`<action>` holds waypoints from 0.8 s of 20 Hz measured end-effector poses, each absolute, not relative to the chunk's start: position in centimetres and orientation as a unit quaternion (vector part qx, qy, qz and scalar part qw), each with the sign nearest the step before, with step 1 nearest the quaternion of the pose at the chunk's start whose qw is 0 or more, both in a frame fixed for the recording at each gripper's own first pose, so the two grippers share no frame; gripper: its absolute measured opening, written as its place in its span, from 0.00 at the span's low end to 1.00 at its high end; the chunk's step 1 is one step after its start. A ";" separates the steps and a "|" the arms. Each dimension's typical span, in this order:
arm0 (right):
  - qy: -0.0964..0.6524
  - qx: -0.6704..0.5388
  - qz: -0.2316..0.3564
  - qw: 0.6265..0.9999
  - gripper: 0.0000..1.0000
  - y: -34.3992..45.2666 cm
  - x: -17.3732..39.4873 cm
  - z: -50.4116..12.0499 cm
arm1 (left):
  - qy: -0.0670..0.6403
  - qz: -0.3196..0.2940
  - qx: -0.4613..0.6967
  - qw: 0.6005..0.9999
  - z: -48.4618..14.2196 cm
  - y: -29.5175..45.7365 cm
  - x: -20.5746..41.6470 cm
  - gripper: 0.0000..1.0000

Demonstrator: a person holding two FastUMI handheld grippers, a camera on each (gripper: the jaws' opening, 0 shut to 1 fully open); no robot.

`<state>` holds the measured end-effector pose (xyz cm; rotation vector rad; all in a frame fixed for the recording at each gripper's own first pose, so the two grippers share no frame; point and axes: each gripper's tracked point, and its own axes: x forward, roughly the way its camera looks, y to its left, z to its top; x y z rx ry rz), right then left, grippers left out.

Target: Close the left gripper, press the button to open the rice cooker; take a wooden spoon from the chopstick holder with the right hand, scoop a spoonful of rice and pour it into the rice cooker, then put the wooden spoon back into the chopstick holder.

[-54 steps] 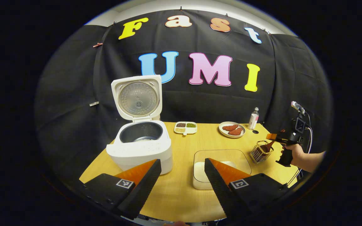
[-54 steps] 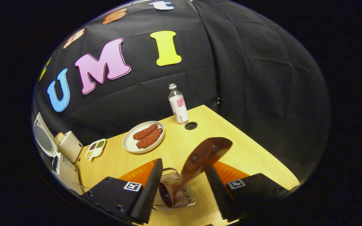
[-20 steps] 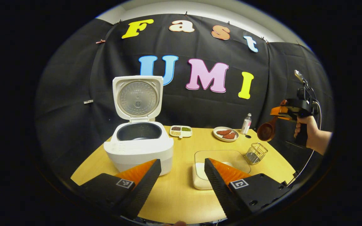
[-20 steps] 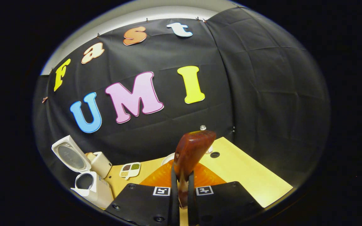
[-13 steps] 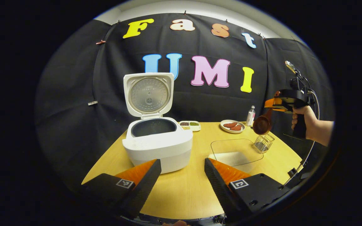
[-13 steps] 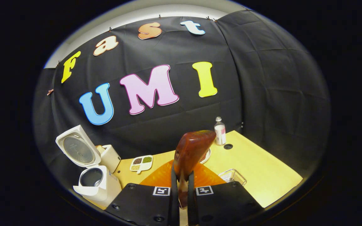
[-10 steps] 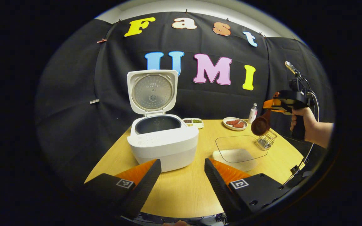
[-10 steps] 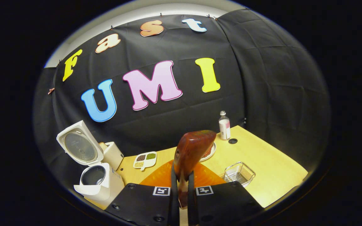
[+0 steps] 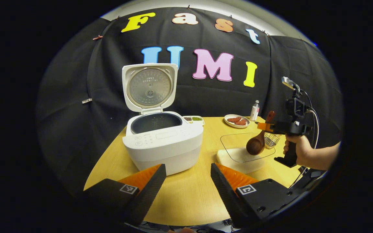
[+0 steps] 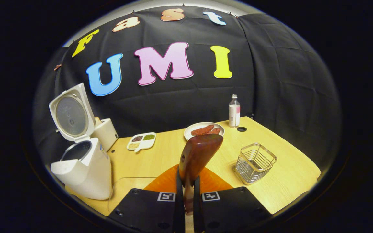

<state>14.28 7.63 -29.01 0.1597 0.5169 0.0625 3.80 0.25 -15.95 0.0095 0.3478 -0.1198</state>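
The white rice cooker point(image 9: 162, 142) stands with its lid point(image 9: 150, 87) up and its dark inner pot showing. My left gripper point(image 9: 188, 181) hangs open in front of it, holding nothing. To its right lies a glass container point(image 9: 241, 157) with white rice in it. My right gripper point(image 9: 265, 126), held by a hand point(image 9: 298, 152), is shut on the wooden spoon point(image 9: 255, 145), whose bowl hangs just above the container's right part. In the right gripper view the right gripper point(image 10: 188, 194) clamps the spoon handle point(image 10: 197, 155), which stands up between the fingers. The wire chopstick holder point(image 10: 254, 163) is empty.
At the back of the wooden table point(image 10: 283, 181) are a plate of reddish meat pieces point(image 10: 204, 130), a small bottle point(image 10: 234, 111), a divided dish of grains point(image 10: 141, 141) and a round hole point(image 10: 241, 129). A white box point(image 10: 105, 132) sits behind the cooker.
My right gripper closed on the spoon and lifted it out of the holder, then came down and leftwards to just above the rice container. The left gripper stayed open and shifted slightly.
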 end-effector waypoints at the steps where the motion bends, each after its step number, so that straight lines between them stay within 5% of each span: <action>1: 0.251 0.078 0.030 0.964 0.15 7.7 14.1 -29.1 | 0.173 -0.061 0.004 0.983 -16.0 0.2 3.9 0.96; 16: 0.317 0.203 0.059 0.924 0.15 16.5 9.1 -29.4 | 0.176 -0.021 -0.049 0.983 -16.7 1.9 0.9 0.96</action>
